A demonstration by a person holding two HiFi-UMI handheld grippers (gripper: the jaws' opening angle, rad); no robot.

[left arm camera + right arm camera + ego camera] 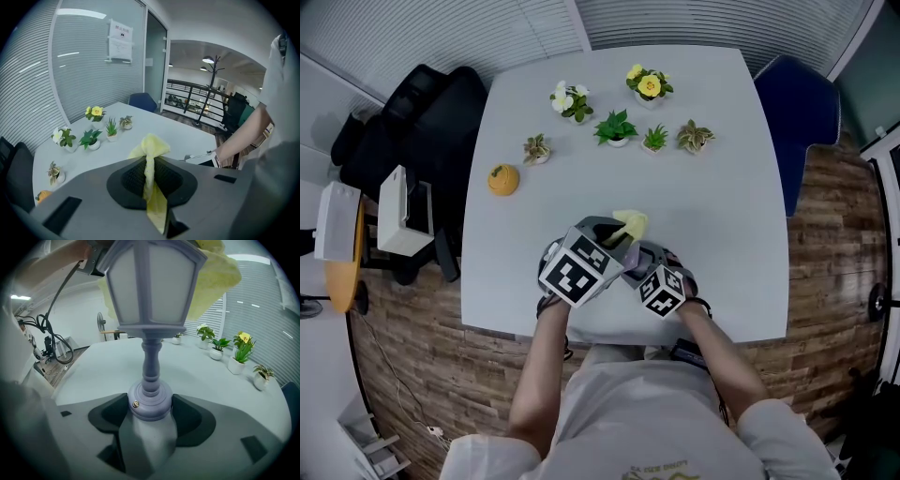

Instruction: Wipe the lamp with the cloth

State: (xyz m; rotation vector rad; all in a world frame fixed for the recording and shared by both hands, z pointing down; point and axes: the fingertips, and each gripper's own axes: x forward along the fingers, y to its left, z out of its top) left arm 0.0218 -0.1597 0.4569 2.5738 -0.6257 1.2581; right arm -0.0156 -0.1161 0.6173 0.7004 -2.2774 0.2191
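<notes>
The lamp (150,310) is a small grey-lilac lantern on a turned stem, and my right gripper (151,409) is shut on its round base. The yellow cloth (213,273) drapes over the lantern's top and far side. My left gripper (151,180) is shut on the cloth (150,154), which bunches up out of its jaws. In the head view both grippers meet near the table's front edge, left gripper (605,246) and right gripper (645,264) side by side, with the cloth (630,223) showing just beyond them. The lamp itself is hidden there.
The white table (722,206) carries several small potted plants (617,127) along its far side and an orange pumpkin-like ornament (502,179) at the left. A black office chair (422,122) stands left of the table, a blue chair (802,112) at the right.
</notes>
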